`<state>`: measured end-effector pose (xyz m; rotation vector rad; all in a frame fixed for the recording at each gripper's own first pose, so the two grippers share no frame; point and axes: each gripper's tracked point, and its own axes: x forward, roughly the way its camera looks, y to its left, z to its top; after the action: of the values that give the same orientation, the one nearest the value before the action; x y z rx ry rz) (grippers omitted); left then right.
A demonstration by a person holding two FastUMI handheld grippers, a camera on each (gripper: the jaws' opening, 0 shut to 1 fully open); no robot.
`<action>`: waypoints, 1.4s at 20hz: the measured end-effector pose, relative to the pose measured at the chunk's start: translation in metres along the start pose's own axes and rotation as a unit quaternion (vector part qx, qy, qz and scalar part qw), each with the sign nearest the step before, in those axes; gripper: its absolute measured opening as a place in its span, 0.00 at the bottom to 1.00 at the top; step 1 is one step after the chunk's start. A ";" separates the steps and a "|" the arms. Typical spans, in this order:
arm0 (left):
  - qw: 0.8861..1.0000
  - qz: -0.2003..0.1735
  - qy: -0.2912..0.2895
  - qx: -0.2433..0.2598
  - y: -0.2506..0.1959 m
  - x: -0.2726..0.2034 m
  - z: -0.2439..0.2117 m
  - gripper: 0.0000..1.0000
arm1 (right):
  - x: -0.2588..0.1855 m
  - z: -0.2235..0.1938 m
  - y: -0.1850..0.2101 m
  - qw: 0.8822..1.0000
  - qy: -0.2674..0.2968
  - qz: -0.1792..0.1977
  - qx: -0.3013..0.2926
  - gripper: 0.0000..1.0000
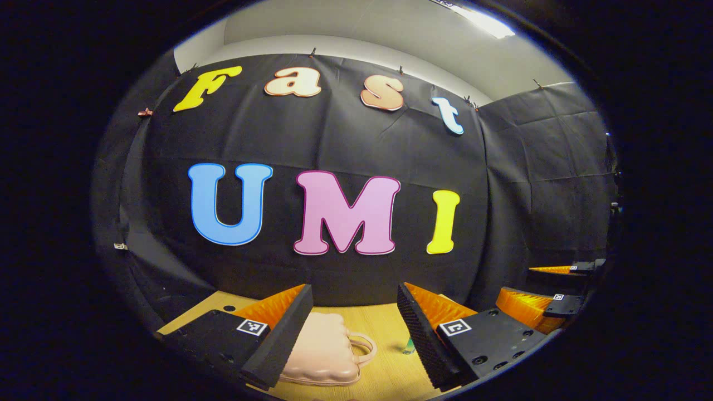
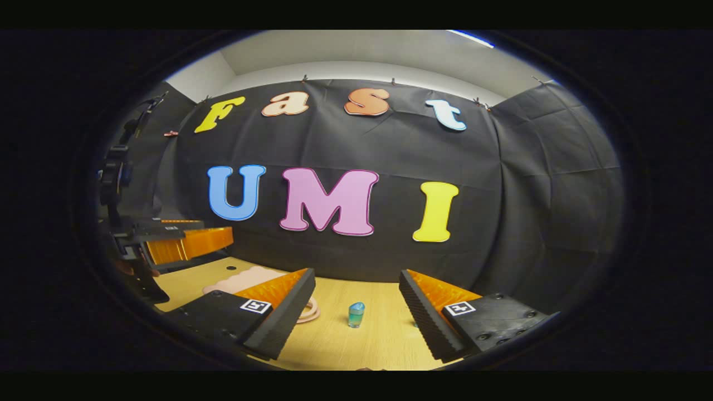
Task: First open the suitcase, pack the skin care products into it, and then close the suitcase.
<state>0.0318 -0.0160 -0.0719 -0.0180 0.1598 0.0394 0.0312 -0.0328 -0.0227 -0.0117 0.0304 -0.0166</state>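
Observation:
A small pink suitcase (image 1: 326, 348) with a loop handle lies closed on the wooden table (image 1: 384, 367), just ahead of my left gripper (image 1: 353, 334), which stands open above it. A small blue-green bottle (image 2: 356, 314) stands upright on the table between the open fingers of my right gripper (image 2: 356, 312), some way ahead of them. In the right gripper view the pink suitcase (image 2: 245, 279) lies to the left, partly behind my left finger. The bottle (image 1: 409, 346) peeks out beside the right finger in the left gripper view. The other gripper (image 1: 548, 295) shows at far right there.
The wooden table (image 2: 367, 345) runs back to the black cloth wall. The left gripper (image 2: 178, 242) and its mount stand at the left edge of the right gripper view. A small dark hole (image 2: 230, 268) marks the tabletop near the back.

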 end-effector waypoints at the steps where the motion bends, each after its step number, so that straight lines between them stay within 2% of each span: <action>1: 1.000 0.002 0.002 -0.002 -0.002 0.004 -0.005 0.96 | 0.005 -0.002 -0.003 1.000 0.001 -0.001 0.000 0.96; 6: 0.999 0.001 0.043 0.015 -0.022 0.042 -0.049 0.96 | 0.024 -0.017 -0.022 1.000 0.009 -0.003 -0.021 0.96; 12: 0.991 -0.009 0.131 0.003 -0.055 0.101 -0.127 0.96 | 0.038 -0.049 -0.043 0.999 0.044 -0.010 0.000 0.94; 16: 0.978 0.008 0.210 -0.010 -0.057 0.137 -0.192 0.96 | 0.040 -0.073 -0.056 0.997 0.070 -0.017 0.006 0.96; 21: 0.957 0.024 0.289 -0.003 -0.056 0.171 -0.258 0.94 | 0.042 -0.104 -0.063 0.994 0.104 -0.020 0.018 0.96; 23: 0.949 0.030 0.314 0.000 -0.057 0.178 -0.279 0.90 | 0.041 -0.113 -0.064 0.992 0.118 -0.023 0.029 1.00; 24: 0.944 0.031 0.327 0.001 -0.061 0.180 -0.288 0.86 | 0.042 -0.114 -0.065 0.993 0.117 -0.024 0.024 0.97; 26: 0.937 0.042 0.348 0.007 -0.063 0.184 -0.304 0.82 | 0.046 -0.115 -0.069 0.993 0.116 -0.025 0.013 0.96; 28: 0.925 0.068 0.371 0.038 -0.052 0.189 -0.319 0.78 | 0.050 -0.122 -0.071 0.991 0.130 -0.019 0.025 0.96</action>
<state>0.1695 -0.0676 -0.4159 0.0583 0.9229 0.1660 0.0759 -0.1063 -0.1454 0.0403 0.2913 -0.0570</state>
